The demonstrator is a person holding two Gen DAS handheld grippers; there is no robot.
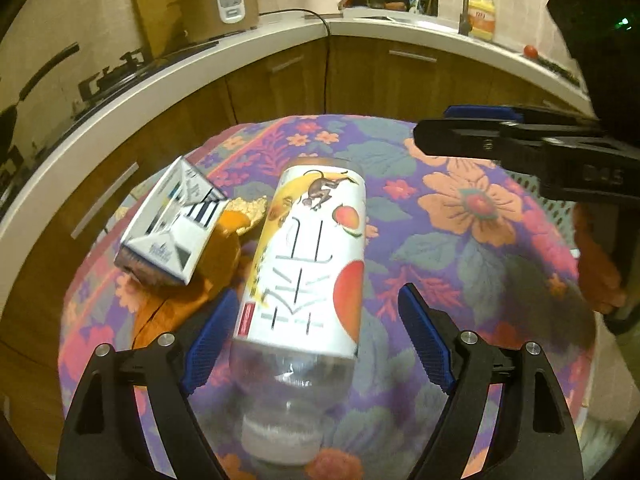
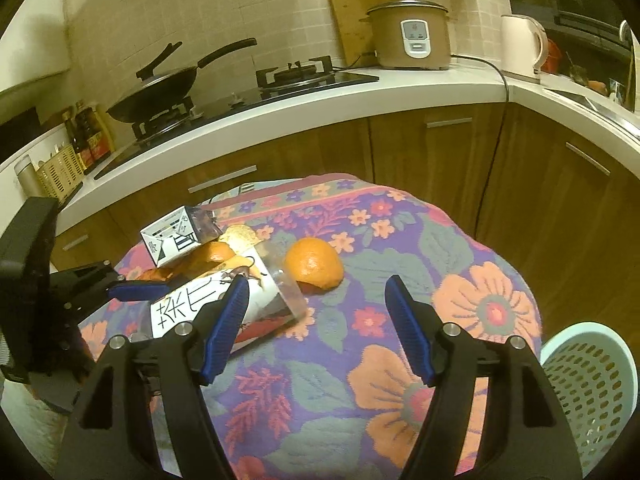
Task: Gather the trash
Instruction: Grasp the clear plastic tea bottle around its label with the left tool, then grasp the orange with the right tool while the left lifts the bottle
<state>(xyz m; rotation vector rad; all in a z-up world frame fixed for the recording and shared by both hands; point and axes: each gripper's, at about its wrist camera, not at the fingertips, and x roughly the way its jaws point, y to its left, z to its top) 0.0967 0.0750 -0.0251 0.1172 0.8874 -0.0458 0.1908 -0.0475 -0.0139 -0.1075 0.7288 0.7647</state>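
Note:
A clear plastic bottle (image 1: 308, 256) with a white fruit label lies on the flowered tablecloth (image 1: 460, 240), cap end toward my left gripper (image 1: 316, 340). The left gripper is open and straddles the bottle's neck end; the left pad is close to it, the right pad stands apart. A small white carton (image 1: 172, 228) and orange peel (image 1: 224, 256) lie left of the bottle. My right gripper (image 2: 314, 328) is open and empty above the cloth. In the right wrist view the bottle (image 2: 224, 300), carton (image 2: 174, 238) and a domed orange peel (image 2: 314, 264) lie ahead and left.
A pale perforated plastic basket (image 2: 588, 384) stands at the table's right edge. The kitchen counter (image 2: 320, 100) with wok, stove, rice cooker and kettle curves behind the table. The right gripper (image 1: 520, 144) shows at the right in the left wrist view.

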